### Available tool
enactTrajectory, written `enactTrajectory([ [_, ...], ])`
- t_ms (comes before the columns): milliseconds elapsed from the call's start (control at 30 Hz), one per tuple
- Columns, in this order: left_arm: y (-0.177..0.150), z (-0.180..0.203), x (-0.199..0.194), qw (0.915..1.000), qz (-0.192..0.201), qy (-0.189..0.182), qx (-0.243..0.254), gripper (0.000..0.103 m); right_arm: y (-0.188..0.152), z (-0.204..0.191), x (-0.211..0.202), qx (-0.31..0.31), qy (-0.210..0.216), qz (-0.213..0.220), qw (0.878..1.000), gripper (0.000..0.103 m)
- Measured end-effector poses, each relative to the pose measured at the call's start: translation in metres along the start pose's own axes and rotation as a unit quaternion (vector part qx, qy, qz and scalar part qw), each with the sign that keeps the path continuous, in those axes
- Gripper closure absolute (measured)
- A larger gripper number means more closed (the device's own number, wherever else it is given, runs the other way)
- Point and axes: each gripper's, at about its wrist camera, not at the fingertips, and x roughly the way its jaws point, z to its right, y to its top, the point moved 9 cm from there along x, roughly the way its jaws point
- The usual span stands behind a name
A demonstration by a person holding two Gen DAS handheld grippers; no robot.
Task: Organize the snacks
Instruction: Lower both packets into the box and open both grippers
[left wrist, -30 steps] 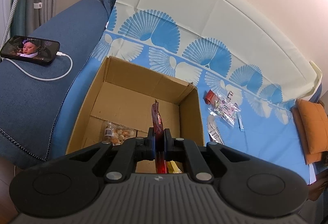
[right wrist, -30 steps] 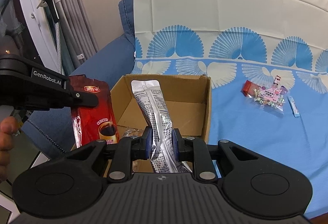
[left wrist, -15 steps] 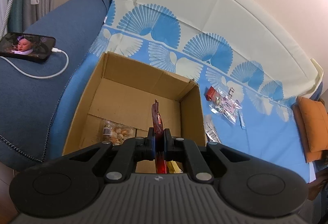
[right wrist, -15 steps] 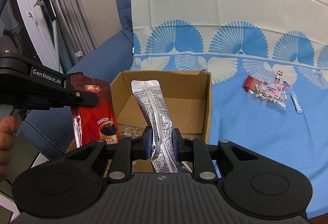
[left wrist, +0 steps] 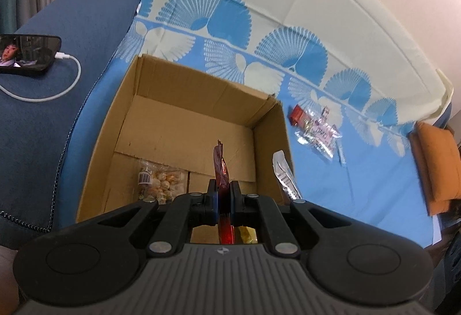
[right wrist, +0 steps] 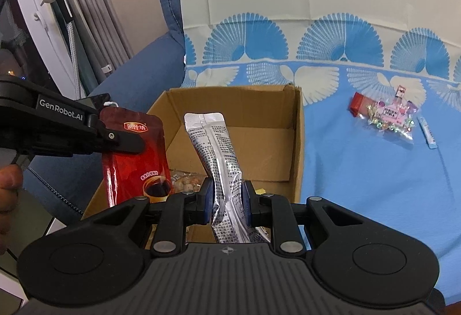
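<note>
An open cardboard box (left wrist: 161, 90) (right wrist: 296, 142) sits on a blue patterned cloth. My left gripper (left wrist: 223, 199) is shut on a red drink pouch (left wrist: 220, 168) (right wrist: 135, 153), held edge-on over the box. My right gripper (right wrist: 227, 199) is shut on a silver foil pouch (right wrist: 219, 156), also over the box; its tip shows in the left wrist view (left wrist: 283, 175). A clear bag of round snacks (left wrist: 158, 181) lies on the box floor. A yellow wrapper (left wrist: 247, 235) shows below my left fingers.
A clear candy bag (right wrist: 389, 119) (left wrist: 317, 132), a red packet (right wrist: 357, 106) and a small blue stick (right wrist: 428, 135) lie on the cloth to the right. A phone with a white cable (left wrist: 26, 54) rests on the blue sofa at left. An orange cushion (left wrist: 435, 159) is at far right.
Both grippers have moved forward and lower toward the box, which looks larger and closer. Both pouches stay gripped.
</note>
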Motion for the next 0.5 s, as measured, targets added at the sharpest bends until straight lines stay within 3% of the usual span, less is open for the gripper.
enactTrajectory([
  [500,-0.015,-0.018,0.057,0.9966,-0.057,0.057,0.020,0.096,-0.018,0.002,0.051,-0.002,0.002,-0.050,0.999,0.080],
])
